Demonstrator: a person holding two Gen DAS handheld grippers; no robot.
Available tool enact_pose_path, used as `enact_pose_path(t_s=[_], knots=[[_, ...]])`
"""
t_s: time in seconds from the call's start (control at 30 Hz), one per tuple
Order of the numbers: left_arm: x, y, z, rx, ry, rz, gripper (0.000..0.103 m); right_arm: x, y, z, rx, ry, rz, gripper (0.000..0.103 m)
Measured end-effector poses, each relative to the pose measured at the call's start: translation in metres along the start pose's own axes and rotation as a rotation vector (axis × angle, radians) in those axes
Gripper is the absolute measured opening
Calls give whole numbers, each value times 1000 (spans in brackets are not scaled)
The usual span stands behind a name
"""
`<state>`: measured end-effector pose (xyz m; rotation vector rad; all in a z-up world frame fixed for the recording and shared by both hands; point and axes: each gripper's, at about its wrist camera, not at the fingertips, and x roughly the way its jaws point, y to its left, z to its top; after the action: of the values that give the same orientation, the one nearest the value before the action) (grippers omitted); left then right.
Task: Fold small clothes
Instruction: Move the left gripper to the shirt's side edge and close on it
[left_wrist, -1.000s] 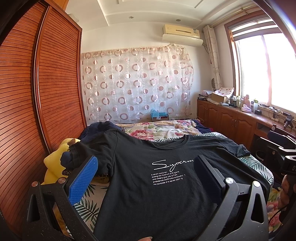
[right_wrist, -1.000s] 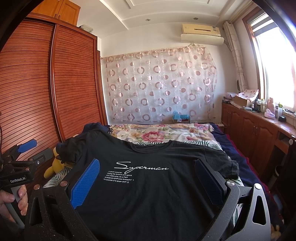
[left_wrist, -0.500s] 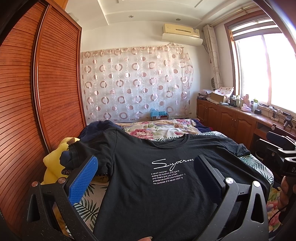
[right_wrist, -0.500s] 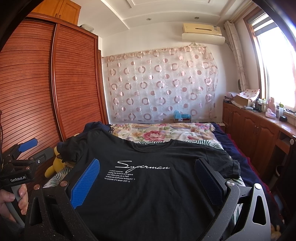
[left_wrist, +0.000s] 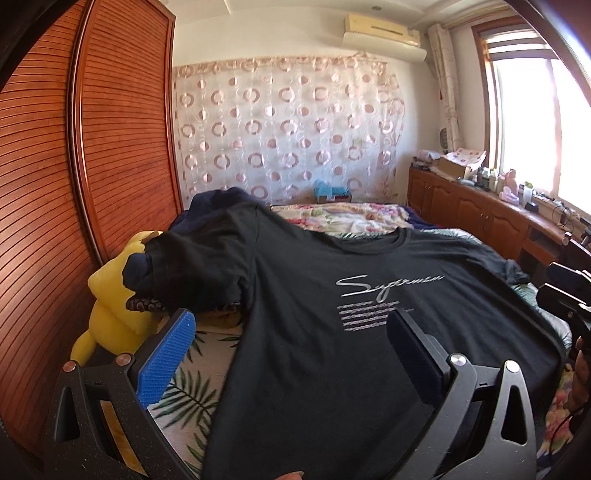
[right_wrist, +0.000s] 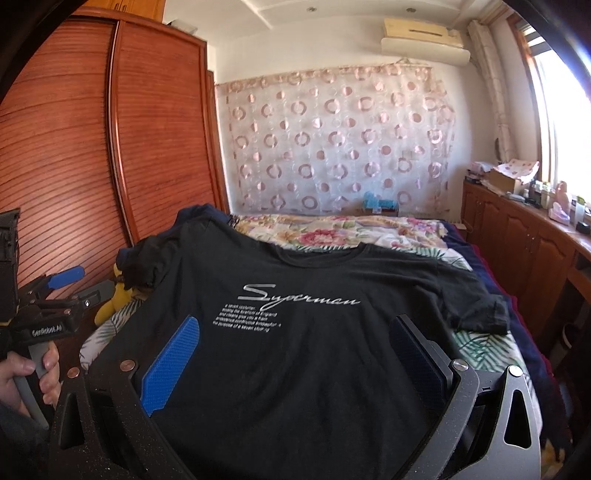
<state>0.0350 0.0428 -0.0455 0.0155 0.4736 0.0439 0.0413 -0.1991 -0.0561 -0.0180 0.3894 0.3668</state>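
While your two grippers hover level above the near hem, the black short-sleeved cotton T-shirt (right_wrist: 306, 332) with silver script lies spread front-up across the leaf-print bed sheet (left_wrist: 184, 391). Your left gripper (left_wrist: 291, 354) and right gripper (right_wrist: 295, 354) both gape wide, holding nothing, fingers pointing toward the collar.

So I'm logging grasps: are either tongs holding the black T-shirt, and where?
Nothing is held. Left tongs and right tongs are both open above the T-shirt, which lies spread on the bed.
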Motion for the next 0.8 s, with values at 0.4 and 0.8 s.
enact_pose_path(t_s=[0.4,0.8], knots=[[41,44,9,15,60,60,103,67,-19,29,-51,91,64,102],[68,99,48,-38,70,46,103,101,-32,59,-81,135,179,102]])
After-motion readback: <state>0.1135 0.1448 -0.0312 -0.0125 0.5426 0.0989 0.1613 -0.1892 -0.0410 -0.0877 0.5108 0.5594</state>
